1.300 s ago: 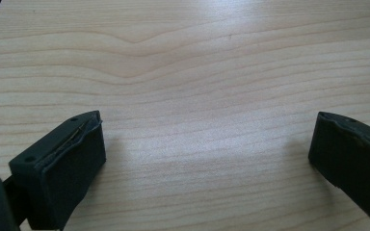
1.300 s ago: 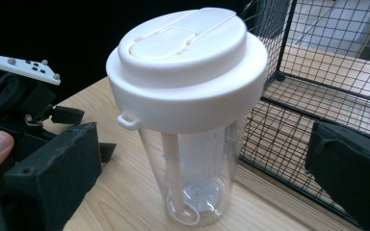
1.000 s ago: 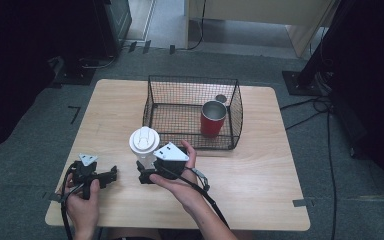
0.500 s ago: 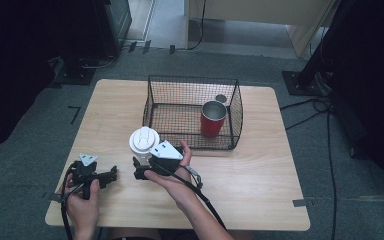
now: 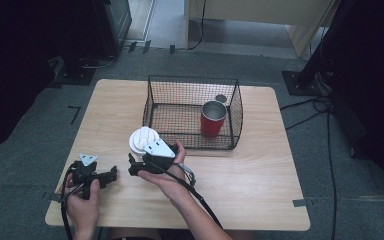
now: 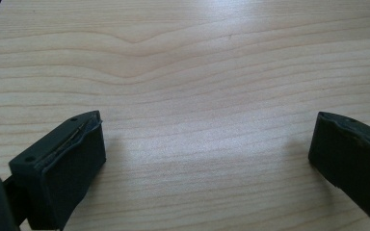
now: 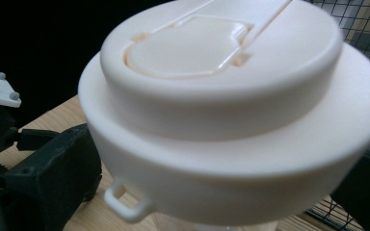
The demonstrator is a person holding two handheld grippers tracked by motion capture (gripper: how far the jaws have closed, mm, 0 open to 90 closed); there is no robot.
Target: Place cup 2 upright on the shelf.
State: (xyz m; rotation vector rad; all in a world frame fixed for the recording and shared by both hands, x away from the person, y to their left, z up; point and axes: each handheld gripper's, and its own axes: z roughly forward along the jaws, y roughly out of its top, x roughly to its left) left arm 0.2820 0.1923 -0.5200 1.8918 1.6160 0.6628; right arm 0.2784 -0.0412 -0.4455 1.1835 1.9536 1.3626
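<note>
1. Right now a person sits at the near edge of the light wooden table (image 5: 260, 165), with a black two-jaw gripper in each hand.
2. Over at the near left, the left gripper (image 5: 111, 174) rests low over the tabletop, its jaws pointing right. Seen from its own camera, those jaws stand wide apart with bare wood grain between them and nothing held.
3. Just to its right, the right gripper (image 5: 133, 166) is held in the person's right hand (image 5: 166, 172), jaws pointing left toward the other tool, the two tips near each other but apart.
4. A white lidded cup (image 5: 143, 138) stands by the right gripper, just beyond it and beside the near left corner of the basket. In the right gripper view its cream lid (image 7: 231, 101) looms very close, with one black jaw at its lower left and a dark shape at its lower right; I cannot tell whether the jaws press on the cup or merely flank it.
5. A black wire basket (image 5: 192, 82) sits at the far middle of the table.
6. Inside it, toward its right side, a red cup (image 5: 212, 120) with a metal rim stands upright.
7. Cables trail from both grippers toward the near edge.
</note>
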